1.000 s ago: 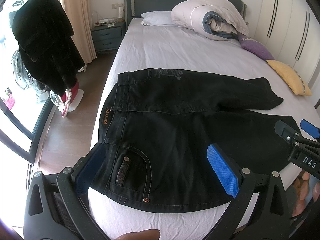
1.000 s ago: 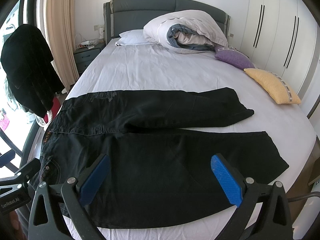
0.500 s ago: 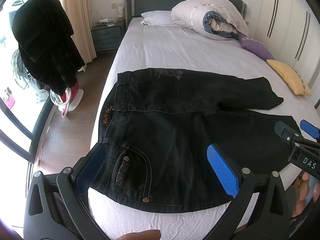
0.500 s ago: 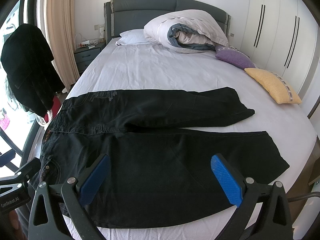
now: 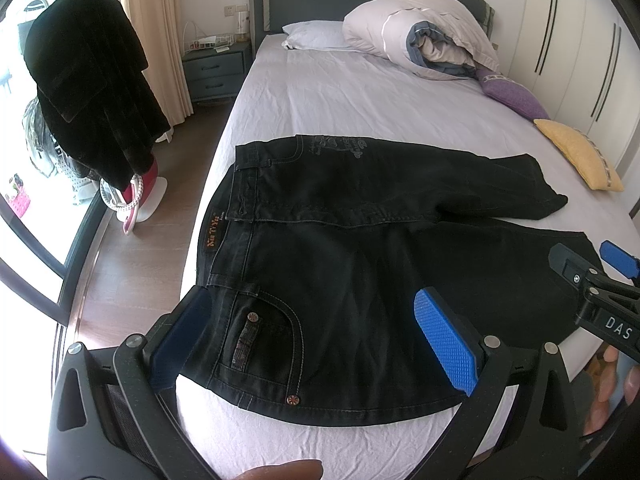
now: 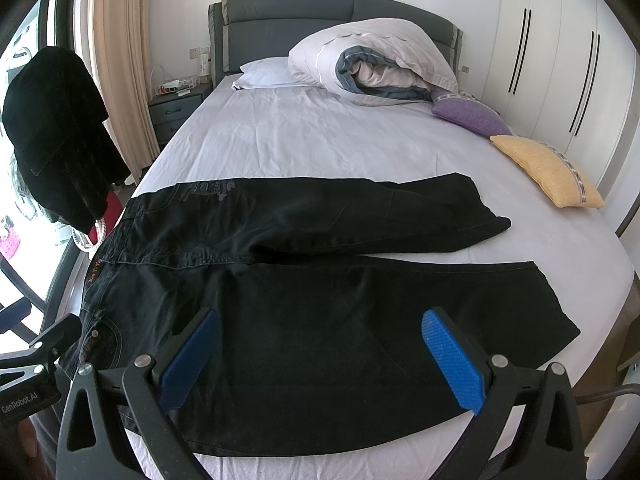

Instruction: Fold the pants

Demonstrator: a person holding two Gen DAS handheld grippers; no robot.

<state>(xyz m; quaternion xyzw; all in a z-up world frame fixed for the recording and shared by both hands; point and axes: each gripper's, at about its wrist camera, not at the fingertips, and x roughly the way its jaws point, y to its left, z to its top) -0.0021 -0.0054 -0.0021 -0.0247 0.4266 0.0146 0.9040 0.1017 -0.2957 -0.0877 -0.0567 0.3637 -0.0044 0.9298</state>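
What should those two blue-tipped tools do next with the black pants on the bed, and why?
Probably lower both and pinch the near edge. The black pants lie flat and unfolded on the bed, legs apart. The left tool hangs open by the waist pocket, the right tool open over the near leg, neither gripping anything.

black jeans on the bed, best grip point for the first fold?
Likely the near edge of the black jeans: left hand-held gripper at the waistband pocket corner, right hand-held gripper further along the near leg's outer seam. Both come from the bed's foot side; the legs lie flat, side by side.
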